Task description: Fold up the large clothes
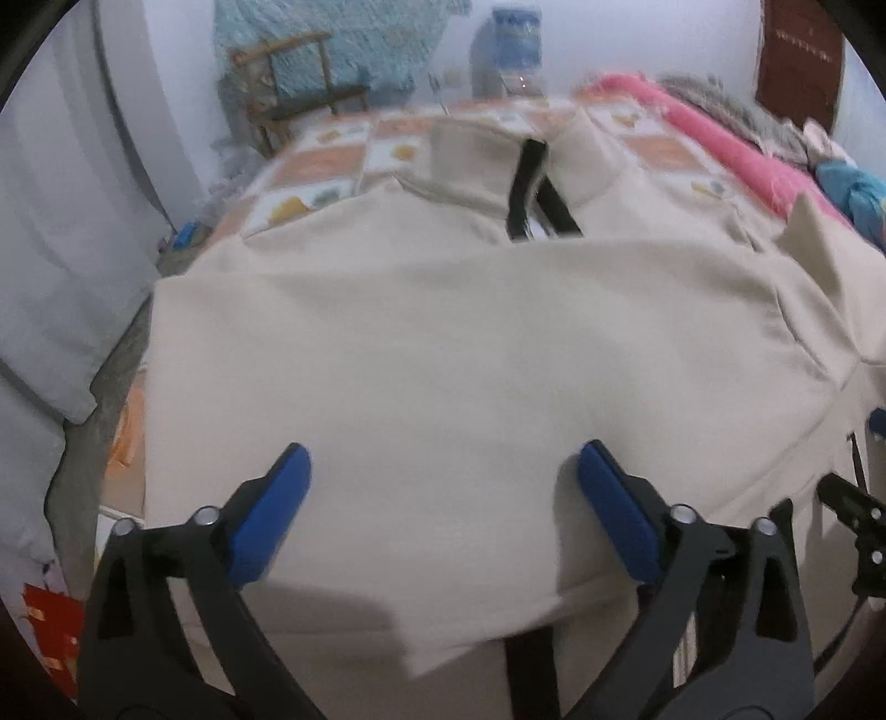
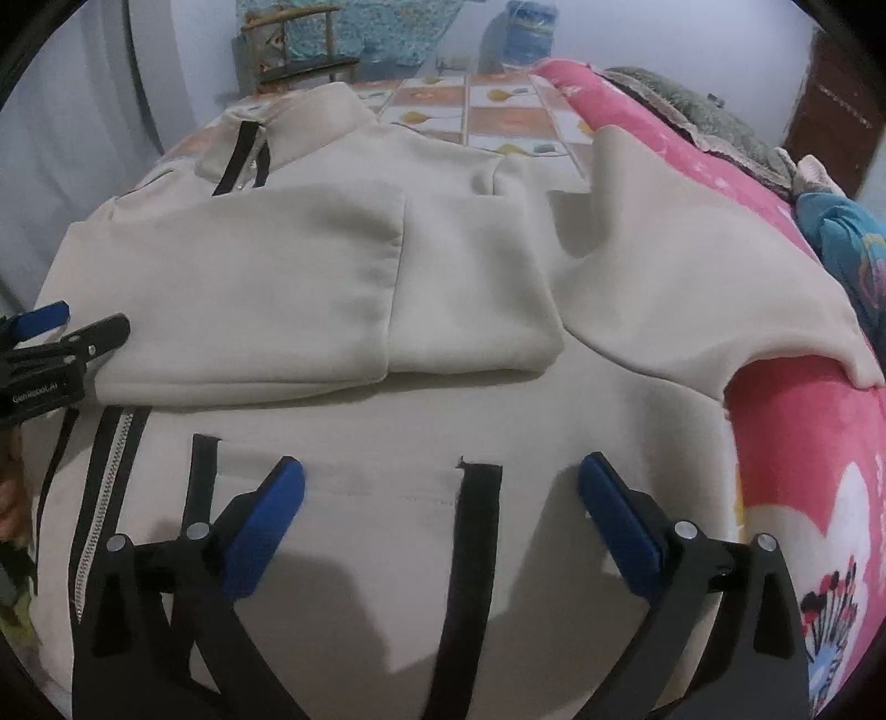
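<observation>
Cream jacket (image 2: 443, 288) spread front-up on a bed w/ a tiled orange-and-white print bedsheet (image 2: 487, 111). Fabric is plain, thick-looking, off-white; black trim throughout. Stand-up collar (image 2: 310, 122) at the far end, w/ a black-edged zipper (image 2: 243, 155) part open below it. Same zipper line reappears near the hem (image 2: 105, 498), metal teeth visible between black tape. Two black vertical strips (image 2: 470, 526) mark the pocket area on the near front panel. One sleeve (image 2: 266, 288) is folded across the chest, cuff end (image 2: 470, 299) lying flat over the body; the other sleeve (image 2: 692, 266) lies out to the side, draped onto a pink floral blanket (image 2: 803, 471).

Left wrist view: jacket (image 1: 443, 343) fills the field, collar and zipper (image 1: 526, 188) at the far end; picture is blurred.

Left gripper (image 1: 443, 498): blue pads (image 1: 271, 520) well apart, nothing between them, over the cloth. Right gripper (image 2: 443, 509): pads (image 2: 620, 531) equally wide apart, empty, over the lower front panel. Whether either touches the fabric cannot be told.

Writing: white lettering on the black body of the left gripper as seen from the right wrist (image 2: 39, 390), approx. "GenRobot.AI"; small and partly unclear. A blue-labelled water bottle (image 2: 526, 39) stands beyond the bed; label text unreadable.
</observation>
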Motion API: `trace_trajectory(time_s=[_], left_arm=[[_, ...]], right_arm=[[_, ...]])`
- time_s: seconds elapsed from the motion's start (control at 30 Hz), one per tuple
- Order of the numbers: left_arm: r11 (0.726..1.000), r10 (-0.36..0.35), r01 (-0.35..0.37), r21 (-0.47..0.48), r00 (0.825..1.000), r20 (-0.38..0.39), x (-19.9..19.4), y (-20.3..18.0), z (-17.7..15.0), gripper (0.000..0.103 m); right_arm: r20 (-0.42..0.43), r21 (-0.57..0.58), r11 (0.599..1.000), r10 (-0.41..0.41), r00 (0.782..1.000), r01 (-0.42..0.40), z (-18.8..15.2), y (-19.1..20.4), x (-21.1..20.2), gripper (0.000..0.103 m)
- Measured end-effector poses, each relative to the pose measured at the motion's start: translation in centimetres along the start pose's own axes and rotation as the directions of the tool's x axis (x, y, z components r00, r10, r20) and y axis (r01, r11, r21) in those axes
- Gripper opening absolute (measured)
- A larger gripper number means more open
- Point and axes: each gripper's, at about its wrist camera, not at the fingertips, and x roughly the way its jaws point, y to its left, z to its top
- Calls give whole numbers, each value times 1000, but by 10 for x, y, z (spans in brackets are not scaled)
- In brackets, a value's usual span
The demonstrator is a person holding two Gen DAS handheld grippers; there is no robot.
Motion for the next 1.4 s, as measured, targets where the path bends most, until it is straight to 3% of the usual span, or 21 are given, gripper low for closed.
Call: trace_trajectory(time_s=[0.1, 0.23, 1.03, 1.4], left_arm=[[998, -47, 46, -29, 999, -6, 5, 9, -1, 96], [999, -54, 53, -1, 998, -12, 6, 8, 0, 96], [999, -53, 53, -8, 999, 5, 5, 9, 0, 96], [999, -53, 53, -8, 999, 5, 5, 9, 0, 96]], right_arm=[[2, 24, 999, 23, 1000, -23, -1, -3, 2, 96], [-7, 35, 999, 24, 1000, -23, -1, -3, 3, 96], [28, 63, 998, 11, 1000, -13, 0, -4, 6, 97], [-39, 75, 997, -4, 999, 7, 8, -2, 8, 96]])
